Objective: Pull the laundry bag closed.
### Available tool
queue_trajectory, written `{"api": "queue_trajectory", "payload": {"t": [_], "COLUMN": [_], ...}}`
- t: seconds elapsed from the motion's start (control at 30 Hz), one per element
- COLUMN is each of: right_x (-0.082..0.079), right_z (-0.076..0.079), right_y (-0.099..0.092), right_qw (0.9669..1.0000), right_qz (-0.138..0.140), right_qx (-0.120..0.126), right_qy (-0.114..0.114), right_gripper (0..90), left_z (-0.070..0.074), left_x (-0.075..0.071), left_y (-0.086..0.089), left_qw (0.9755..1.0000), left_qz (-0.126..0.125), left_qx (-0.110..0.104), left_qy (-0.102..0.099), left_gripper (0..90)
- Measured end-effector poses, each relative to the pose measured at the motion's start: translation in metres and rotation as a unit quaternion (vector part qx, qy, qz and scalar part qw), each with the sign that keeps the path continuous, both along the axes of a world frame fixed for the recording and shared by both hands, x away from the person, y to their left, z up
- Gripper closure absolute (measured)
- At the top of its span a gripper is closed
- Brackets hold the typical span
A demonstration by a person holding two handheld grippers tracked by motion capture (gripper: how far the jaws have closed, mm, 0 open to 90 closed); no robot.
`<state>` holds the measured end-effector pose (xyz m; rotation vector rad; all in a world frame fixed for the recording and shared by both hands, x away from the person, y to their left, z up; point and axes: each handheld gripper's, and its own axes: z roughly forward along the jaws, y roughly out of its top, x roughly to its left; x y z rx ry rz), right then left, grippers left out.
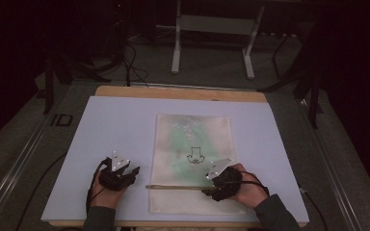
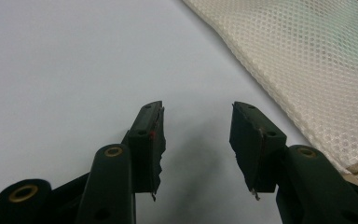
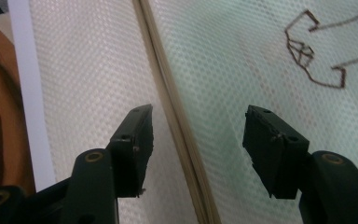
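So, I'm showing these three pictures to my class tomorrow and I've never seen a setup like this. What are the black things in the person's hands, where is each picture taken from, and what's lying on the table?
A person sits at a table and holds a hand tool in each hand: a black two-jaw gripper. The high view looks down from above the person's side. There the left gripper rests over the pale blue sheet that covers the table, and the right gripper is over a cream mesh bag.

The other two pictures come from small cameras riding on the grippers, looking along their own jaws. In the left gripper view the jaws stand apart over the bare sheet, with the bag's edge beside them. In the right gripper view the jaws stand apart on either side of the bag's zipper strip, near a dark outline drawing on the mesh.

Neither gripper holds anything.
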<state>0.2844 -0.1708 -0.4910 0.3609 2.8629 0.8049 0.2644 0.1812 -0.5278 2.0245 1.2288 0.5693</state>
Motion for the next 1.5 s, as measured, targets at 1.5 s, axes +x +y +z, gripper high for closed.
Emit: {"api": "queue_trajectory", "payload": {"t": [1.5], "right_x": [0.005], "right_z": [-0.002], "right_y": [0.071], "right_qw": [0.9976], "right_qz": [0.068], "right_qx": [0.011], "right_qy": [0.003], "right_gripper": [44.7], "left_z": [0.0], "left_x": [0.0], "left_y": [-0.002], "left_qw": [0.9999], "left_qz": [-0.009], "left_qx": [-0.009], "left_qy": [0.005], "left_gripper": [53.2]}}
